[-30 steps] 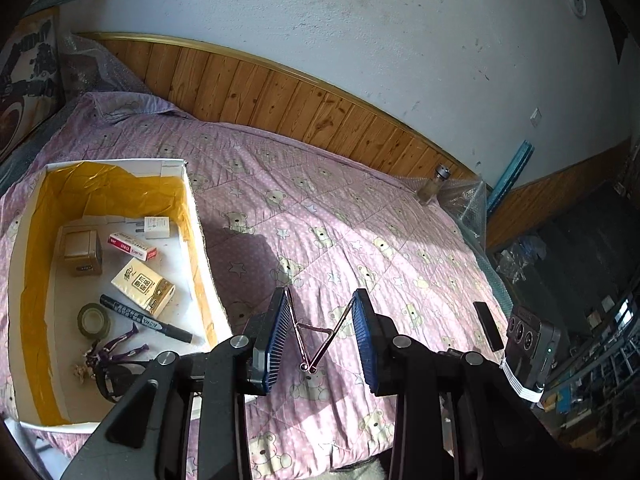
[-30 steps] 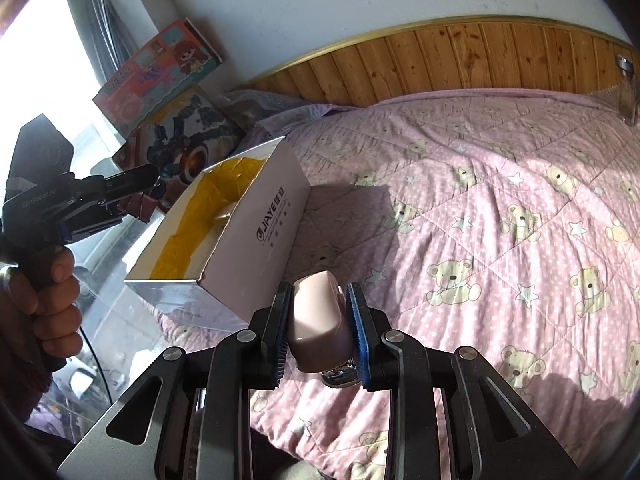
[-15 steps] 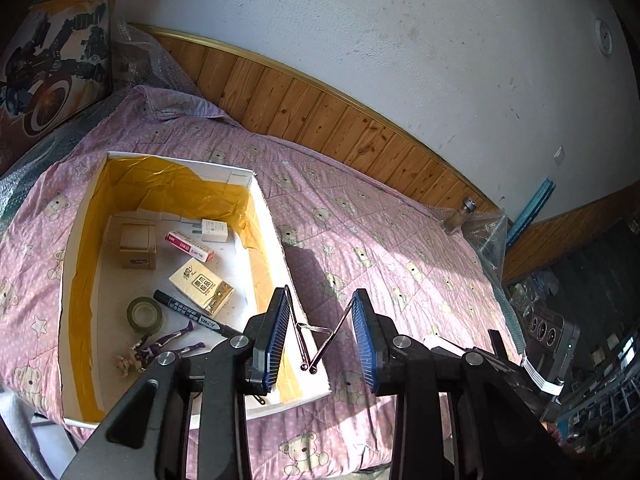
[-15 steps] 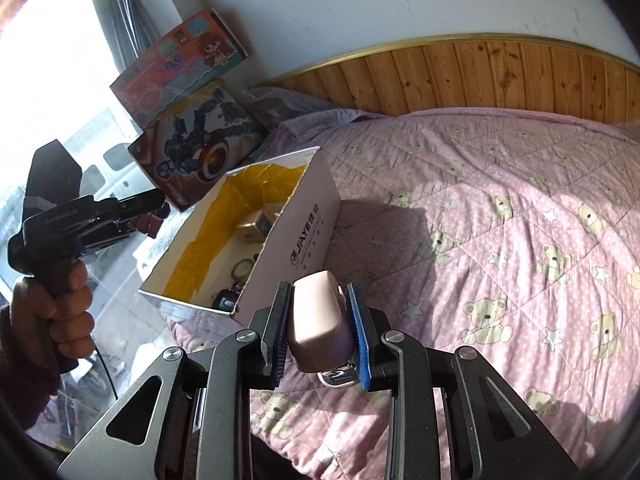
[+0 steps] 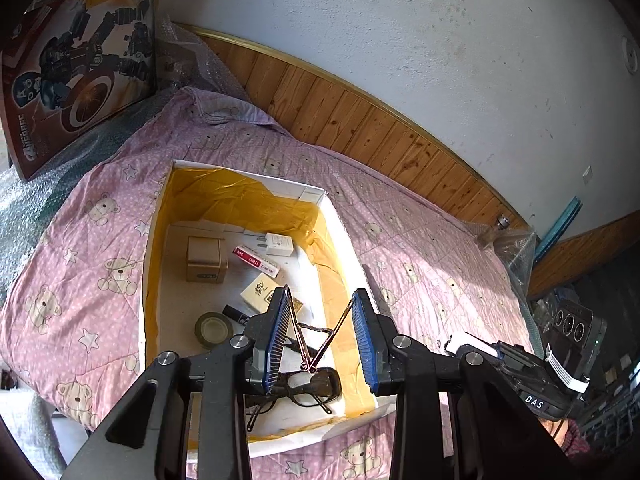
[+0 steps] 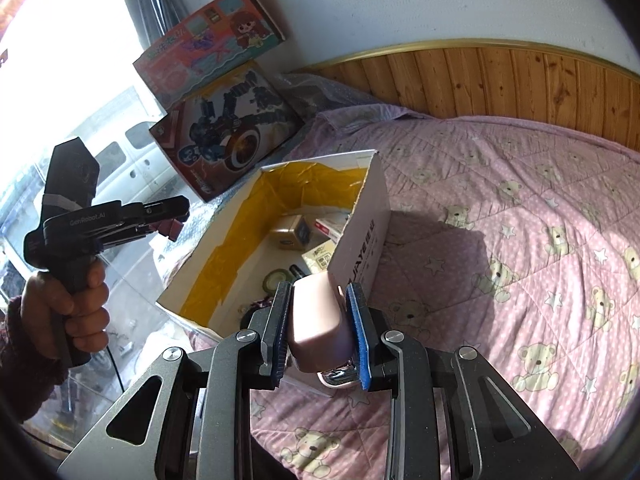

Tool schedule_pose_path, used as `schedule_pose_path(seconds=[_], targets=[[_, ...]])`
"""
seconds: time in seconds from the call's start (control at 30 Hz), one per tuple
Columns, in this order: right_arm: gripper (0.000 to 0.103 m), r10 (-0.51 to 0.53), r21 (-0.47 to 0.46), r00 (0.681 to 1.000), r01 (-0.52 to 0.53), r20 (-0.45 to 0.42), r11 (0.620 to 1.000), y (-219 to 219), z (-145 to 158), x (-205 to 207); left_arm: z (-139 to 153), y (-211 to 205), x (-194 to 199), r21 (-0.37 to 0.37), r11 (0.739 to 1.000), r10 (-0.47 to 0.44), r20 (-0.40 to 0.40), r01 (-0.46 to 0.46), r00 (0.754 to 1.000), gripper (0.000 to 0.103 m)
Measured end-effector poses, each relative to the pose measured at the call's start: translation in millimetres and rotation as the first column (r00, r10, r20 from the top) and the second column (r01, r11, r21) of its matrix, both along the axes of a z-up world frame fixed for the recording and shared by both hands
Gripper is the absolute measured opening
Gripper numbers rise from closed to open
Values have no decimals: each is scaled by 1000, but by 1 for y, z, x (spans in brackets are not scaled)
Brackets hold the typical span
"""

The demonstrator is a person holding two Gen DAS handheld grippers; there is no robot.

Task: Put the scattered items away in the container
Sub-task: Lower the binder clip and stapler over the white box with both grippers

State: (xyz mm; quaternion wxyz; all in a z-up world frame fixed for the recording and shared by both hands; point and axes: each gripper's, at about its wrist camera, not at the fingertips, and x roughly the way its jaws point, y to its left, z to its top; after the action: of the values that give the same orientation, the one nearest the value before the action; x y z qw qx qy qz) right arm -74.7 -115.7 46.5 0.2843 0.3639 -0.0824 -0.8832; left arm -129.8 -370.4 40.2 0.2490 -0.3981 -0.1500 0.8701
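A yellow-lined box (image 5: 344, 220) on a pink quilt (image 5: 420, 248) already holds small cartons, tape, a marker and glasses (image 5: 308, 388). Above it, a triangular metal clip (image 5: 316, 340) is pinched by the left gripper (image 5: 320, 336). A pink stapler (image 6: 318, 320), clamped in the right gripper (image 6: 320, 332), is held near the box's right wall; both remain to be dropped in.

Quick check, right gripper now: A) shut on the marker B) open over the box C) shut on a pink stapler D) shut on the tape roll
C: the right gripper is shut on the pink stapler, both pads against its sides, near the box.
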Motion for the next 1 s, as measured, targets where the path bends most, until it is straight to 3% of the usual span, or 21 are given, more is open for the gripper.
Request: schedule_pose_path(seconds=[0.63,1.0], targets=[[28,127,28,992,-127,-6,992,-72,21,-62,-9,-16,-44,-54,998,21,49,-18,999,33],[28,173,65,984,-176,49,982,-105,23,-109,-21,-10,-68,-63,998,2,112,5,994,33]])
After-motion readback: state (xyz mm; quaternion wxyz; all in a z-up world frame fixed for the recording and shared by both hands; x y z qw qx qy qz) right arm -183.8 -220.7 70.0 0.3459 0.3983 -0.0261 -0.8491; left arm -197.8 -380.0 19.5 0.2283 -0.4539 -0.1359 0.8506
